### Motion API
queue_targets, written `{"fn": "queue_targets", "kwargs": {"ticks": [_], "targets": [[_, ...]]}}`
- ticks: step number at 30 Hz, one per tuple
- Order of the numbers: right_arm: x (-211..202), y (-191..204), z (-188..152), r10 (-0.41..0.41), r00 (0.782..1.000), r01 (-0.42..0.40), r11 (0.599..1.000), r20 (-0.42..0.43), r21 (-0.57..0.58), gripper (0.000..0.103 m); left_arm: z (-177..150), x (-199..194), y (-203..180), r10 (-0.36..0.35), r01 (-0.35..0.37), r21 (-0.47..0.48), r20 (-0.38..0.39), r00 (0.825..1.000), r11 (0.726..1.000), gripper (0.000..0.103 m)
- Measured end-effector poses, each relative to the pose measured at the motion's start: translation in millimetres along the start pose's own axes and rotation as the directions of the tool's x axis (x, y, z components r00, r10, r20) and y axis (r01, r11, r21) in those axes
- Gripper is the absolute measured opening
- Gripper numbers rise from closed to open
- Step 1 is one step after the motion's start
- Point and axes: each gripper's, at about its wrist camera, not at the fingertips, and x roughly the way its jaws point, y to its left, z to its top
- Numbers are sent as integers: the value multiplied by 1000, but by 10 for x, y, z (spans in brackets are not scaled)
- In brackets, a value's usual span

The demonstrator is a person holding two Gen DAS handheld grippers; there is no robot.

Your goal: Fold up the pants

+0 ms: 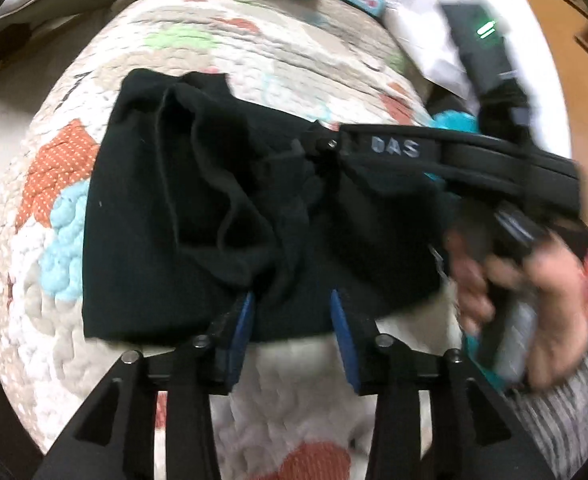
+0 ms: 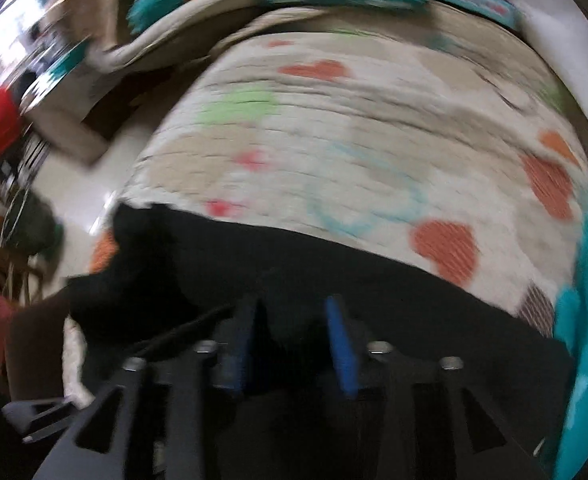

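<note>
- On the patchwork quilt point(image 1: 198, 56) lie the black pants point(image 1: 166, 216), bunched and partly folded, near its middle.
- Left tongs point(image 1: 292, 312) stand open at the near edge of the pants, blue pads apart, gripping nothing.
- Right tongs point(image 2: 294, 320) are spread open over the pants; this view is blurred.
- A hand point(image 1: 526, 296) holds the right tool's handle beside the pants.

Black pants point(image 1: 182, 208) on quilted bed point(image 1: 254, 48)
</note>
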Motion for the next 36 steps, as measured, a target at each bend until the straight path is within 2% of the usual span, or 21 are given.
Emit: {"fn": "queue_targets", "kwargs": {"ticks": [1, 4, 6, 8, 10, 13, 14, 16, 18, 19, 20, 21, 22, 26, 29, 32, 34, 36], "targets": [[-25, -94, 1, 3, 1000, -4, 999, 14, 41, 61, -12, -67, -36, -17, 17, 16, -2, 1000, 1000, 42], [-185, -282, 35, 5, 997, -16, 990, 80, 140, 61, -50, -359, 21, -36, 34, 43, 27, 999, 998, 45], [-315, -230, 55, 46, 990, -63, 989, 130, 135, 61, -34, -558, 162, -15, 14, 9, 74, 997, 1000, 48], [-401, -52, 69, 120, 980, -136, 986, 159, 94, 61, 3, -700, 385, 6, 4, -82, 122, 992, 997, 52], [-450, 198, 55, 178, 969, -185, 982, 170, 30, 61, 18, -749, 567, 24, -2, -155, 140, 990, 988, 52], [-418, 724, -73, 257, 957, -243, 963, 135, -112, 58, -3, -776, 737, 79, -42, -218, 162, 984, 975, 52], [-384, 885, -136, 248, 962, -228, 961, 117, -157, 58, -29, -761, 738, 97, -58, -224, 167, 981, 973, 52], [-293, 1203, -266, 163, 981, -130, 956, 109, -264, 58, -70, -775, 816, 124, -82, -230, 171, 977, 970, 52], [-171, 1513, -398, 61, 989, -7, 926, 132, -376, 57, -101, -776, 854, 135, -90, -240, 177, 975, 967, 52], [-108, 1600, -421, 31, 992, 22, 915, 126, -403, 57, -148, -818, 931, 136, -89, -246, 178, 975, 965, 52], [-55, 1637, -431, -3, 993, 51, 910, 116, -411, 46, -160, -824, 969, 138, -89, -257, 179, 974, 962, 52], [19, 1633, -415, -41, 994, 78, 910, 99, -408, 27, -151, -815, 982, 138, -88, -264, 178, 974, 961, 52], [66, 1580, -389, -75, 995, 98, 919, 72, -383, 14, -162, -828, 996, 137, -85, -271, 179, 974, 959, 52], [-132, 1035, -280, -82, 994, 95, 972, 65, -216, 14, -175, -917, 1070, 126, -67, -275, 203, 971, 959, 52], [-257, 497, -217, -60, 998, 62, 997, 32, -43, 14, -138, -893, 1085, 104, -48, -267, 201, 974, 963, 52], [-243, -58, -230, -136, 990, 138, 982, -18, 126, 15, -99, -785, 1067, 69, -22, -263, 170, 983, 965, 52], [-232, -470, -318, -157, 986, 168, 947, -63, 273, 15, -79, -716, 1029, 55, -16, -249, 150, 987, 968, 52], [-321, -651, -395, -188, 982, 187, 924, -30, 332, 16, -69, -670, 977, 63, -31, -228, 136, 989, 973, 52]]}}
